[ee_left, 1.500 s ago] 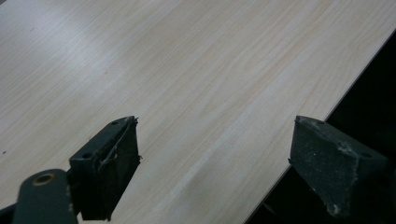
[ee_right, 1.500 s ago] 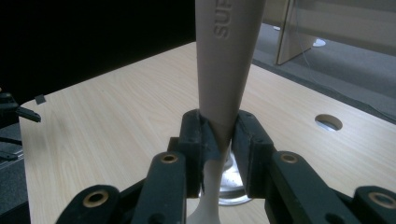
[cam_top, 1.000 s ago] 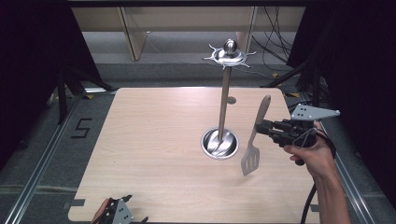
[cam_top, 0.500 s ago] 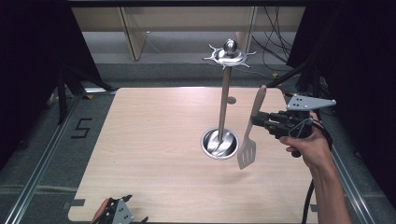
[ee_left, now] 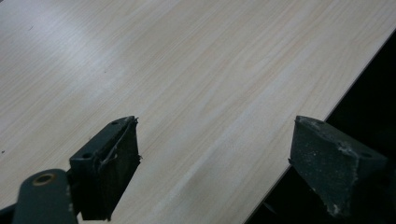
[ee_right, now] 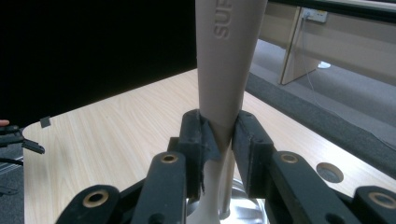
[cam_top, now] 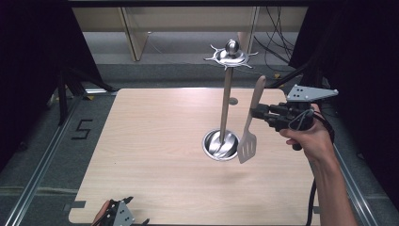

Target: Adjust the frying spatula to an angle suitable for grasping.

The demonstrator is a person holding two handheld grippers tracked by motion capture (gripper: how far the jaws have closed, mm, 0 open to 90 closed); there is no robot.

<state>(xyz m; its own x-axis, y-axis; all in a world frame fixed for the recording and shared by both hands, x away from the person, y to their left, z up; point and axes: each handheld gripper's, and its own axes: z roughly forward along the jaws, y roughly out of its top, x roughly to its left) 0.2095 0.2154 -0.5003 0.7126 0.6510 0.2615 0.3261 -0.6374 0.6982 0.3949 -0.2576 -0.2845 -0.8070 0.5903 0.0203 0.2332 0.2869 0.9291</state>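
The right hand-held gripper clenches the slotted spatula mid-handle, blade down (apparently for hanging), at 3 o'clock of the utensil stand, while the left hand-held gripper idles released over the desk.

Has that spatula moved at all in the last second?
Yes. The spatula, clamped in the right hand-held gripper, has risen and swung more upright, its blade now closer to the base of the metal stand.
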